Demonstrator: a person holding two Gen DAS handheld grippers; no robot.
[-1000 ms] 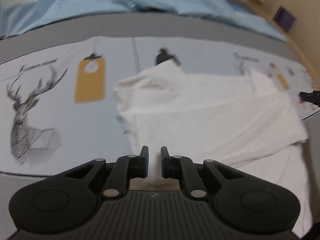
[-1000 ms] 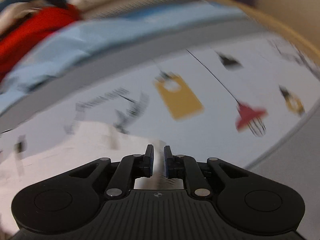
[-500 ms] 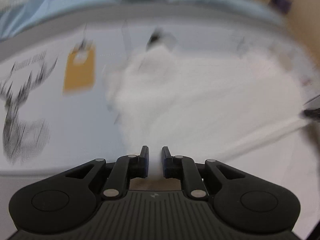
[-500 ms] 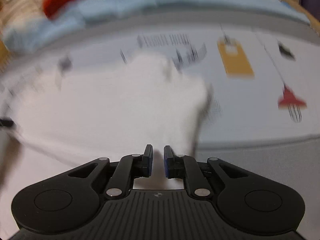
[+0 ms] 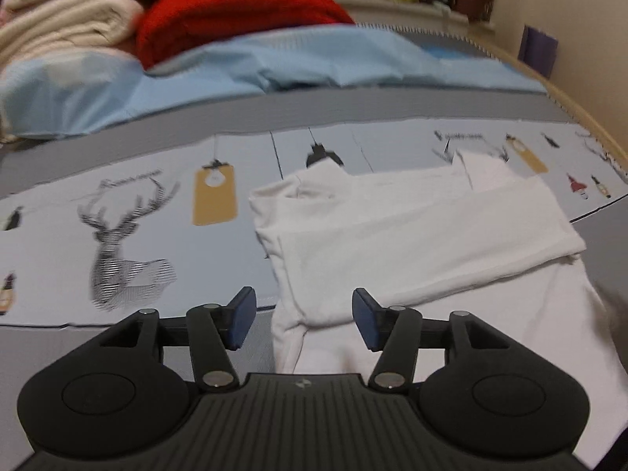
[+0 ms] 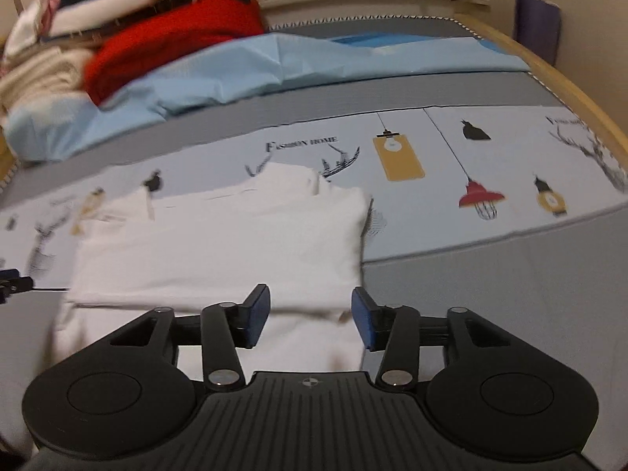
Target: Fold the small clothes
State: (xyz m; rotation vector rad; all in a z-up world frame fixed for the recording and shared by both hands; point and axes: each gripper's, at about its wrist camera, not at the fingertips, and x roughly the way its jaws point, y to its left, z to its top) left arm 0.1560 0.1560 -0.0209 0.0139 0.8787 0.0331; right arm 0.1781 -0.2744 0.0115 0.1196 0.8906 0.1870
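both tools are hanging released, gripping nothing. the white garment (image 5: pixel 412 235) is lying crosswise just ahead, left tool (image 5: pixel 304 324) over its left end, right tool (image 6: pixel 310 324) over its right.

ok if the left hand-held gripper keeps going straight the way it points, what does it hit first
Probably the white garment: the open left hand-held gripper points over its near edge at the folded layer. Depth is unclear, so it may skim above the cloth.
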